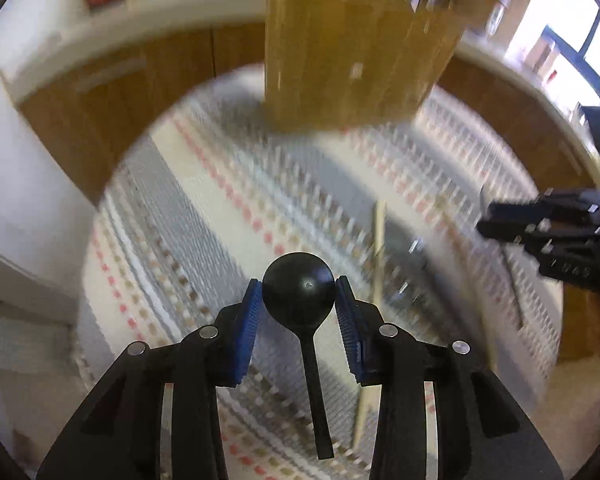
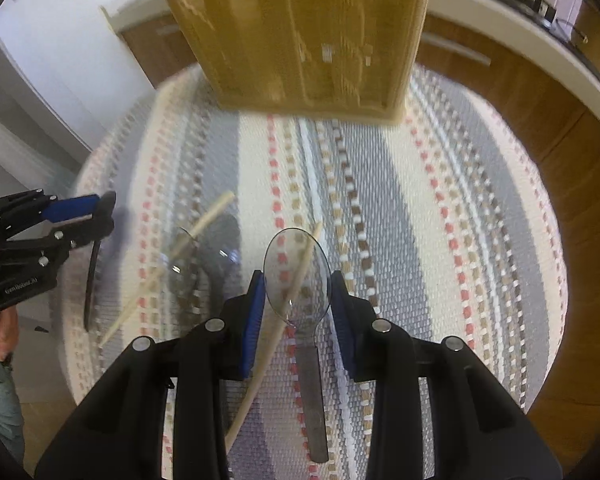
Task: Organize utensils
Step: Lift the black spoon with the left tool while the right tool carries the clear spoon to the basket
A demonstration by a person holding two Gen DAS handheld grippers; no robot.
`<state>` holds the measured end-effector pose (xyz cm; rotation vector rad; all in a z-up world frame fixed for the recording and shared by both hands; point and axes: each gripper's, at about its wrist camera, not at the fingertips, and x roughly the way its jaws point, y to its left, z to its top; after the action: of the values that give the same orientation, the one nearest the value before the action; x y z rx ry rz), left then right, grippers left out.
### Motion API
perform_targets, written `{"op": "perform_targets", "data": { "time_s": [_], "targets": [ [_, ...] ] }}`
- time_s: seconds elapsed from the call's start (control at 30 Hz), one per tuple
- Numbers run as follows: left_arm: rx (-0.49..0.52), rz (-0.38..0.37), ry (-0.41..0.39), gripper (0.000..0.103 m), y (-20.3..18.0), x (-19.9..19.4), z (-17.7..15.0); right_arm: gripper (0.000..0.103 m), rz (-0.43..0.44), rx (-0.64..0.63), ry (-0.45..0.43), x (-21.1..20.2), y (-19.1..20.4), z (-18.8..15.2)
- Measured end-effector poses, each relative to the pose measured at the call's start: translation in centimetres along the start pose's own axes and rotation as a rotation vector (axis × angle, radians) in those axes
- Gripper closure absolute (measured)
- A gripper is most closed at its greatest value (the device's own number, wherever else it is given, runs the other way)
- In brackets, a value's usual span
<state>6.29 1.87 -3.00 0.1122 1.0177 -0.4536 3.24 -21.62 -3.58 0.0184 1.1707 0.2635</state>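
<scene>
My left gripper [image 1: 299, 292] is shut on the bowl of a black spoon [image 1: 314, 380], whose handle hangs back toward the camera. In the right wrist view the left gripper [image 2: 107, 216] sits at the left edge with the black spoon's handle [image 2: 92, 280] dangling above the cloth. My right gripper [image 2: 298, 286] is shut on the bowl of a clear plastic spoon [image 2: 314, 400]. The right gripper [image 1: 496, 220] also shows at the right edge of the left wrist view. A tan slatted utensil basket [image 1: 352, 52] [image 2: 308, 40] stands at the far side of the table.
A striped woven cloth [image 2: 440, 220] covers the round table. On it lie two wooden chopsticks [image 2: 204, 220] [image 2: 268, 352] and a second clear spoon [image 2: 188, 268]. Wooden cabinets [image 1: 100, 112] and a white counter ring the table. A person's hand [image 2: 4, 336] shows at the left.
</scene>
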Motion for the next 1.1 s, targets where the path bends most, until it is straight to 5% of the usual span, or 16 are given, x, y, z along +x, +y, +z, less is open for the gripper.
{"op": "perform_targets", "data": {
  "time_s": [0.17,0.53,1.1],
  "targets": [
    [0.002,0.02,-0.203,0.068,-1.6,-5.2,0.3,0.073,0.05,0.002,-0.129,-3.3,-0.3,-0.9],
    [-0.034,0.041,-0.489,0.068,-4.0,-10.2,2.0,0.073,0.056,-0.026,-0.444,-11.5,0.5,-1.4],
    [-0.126,0.156,-0.859,0.068,-6.0,-12.5,13.4,0.074,0.065,0.016,-0.883,-17.0,-0.3,8.7]
  ]
}}
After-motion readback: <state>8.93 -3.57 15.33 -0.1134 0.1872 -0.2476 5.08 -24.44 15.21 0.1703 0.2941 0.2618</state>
